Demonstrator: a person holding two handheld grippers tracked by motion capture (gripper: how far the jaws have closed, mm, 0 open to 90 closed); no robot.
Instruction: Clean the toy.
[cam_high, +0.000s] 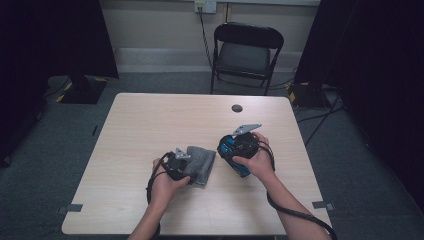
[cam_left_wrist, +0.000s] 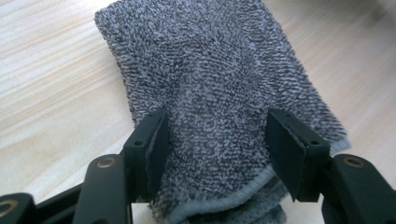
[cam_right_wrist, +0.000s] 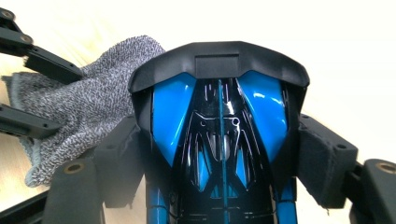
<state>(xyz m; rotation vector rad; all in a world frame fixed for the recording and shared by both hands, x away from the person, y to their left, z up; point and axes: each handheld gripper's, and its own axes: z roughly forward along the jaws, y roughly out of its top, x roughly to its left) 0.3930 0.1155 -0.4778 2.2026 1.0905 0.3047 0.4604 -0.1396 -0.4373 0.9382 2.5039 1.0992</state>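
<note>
Hard to read from the high view: left gripper (cam_high: 186, 161) half buried under the hand and its grey plate, jaw tips lost against the grey towel (cam_high: 202, 164). Right gripper (cam_high: 235, 150) likewise wrapped by the hand, jaws hidden behind the blue and black toy car (cam_high: 232, 153). Lower corners of the table (cam_high: 150, 120) cut off at the bottom edge, forearms too.

Over to the left gripper view: towel (cam_left_wrist: 215, 84) folded, lying flat on the pale wood, its near bound edge running out of frame at the bottom between the jaws. Left gripper (cam_left_wrist: 215, 149) standing about half open, one black pad on either side of the cloth, towel passing straight between them and stretching away ahead. Left pad brushing the towel's side; right pad with a sliver of gap (no squeeze visible, cloth not bunched). Whether the tips touch the tabletop beneath: cannot tell.

Now the right gripper view: right gripper (cam_right_wrist: 219, 163) clamped on the toy car (cam_right_wrist: 219, 116), both padded jaws pressed against its flanks, spoiler end sticking up ahead of the tips. Car's lower body cut off at the bottom. Off to the left beyond those jaws, towel (cam_right_wrist: 79, 112) again, with the other gripper's black jaws astride it, held just beside the car.
</note>
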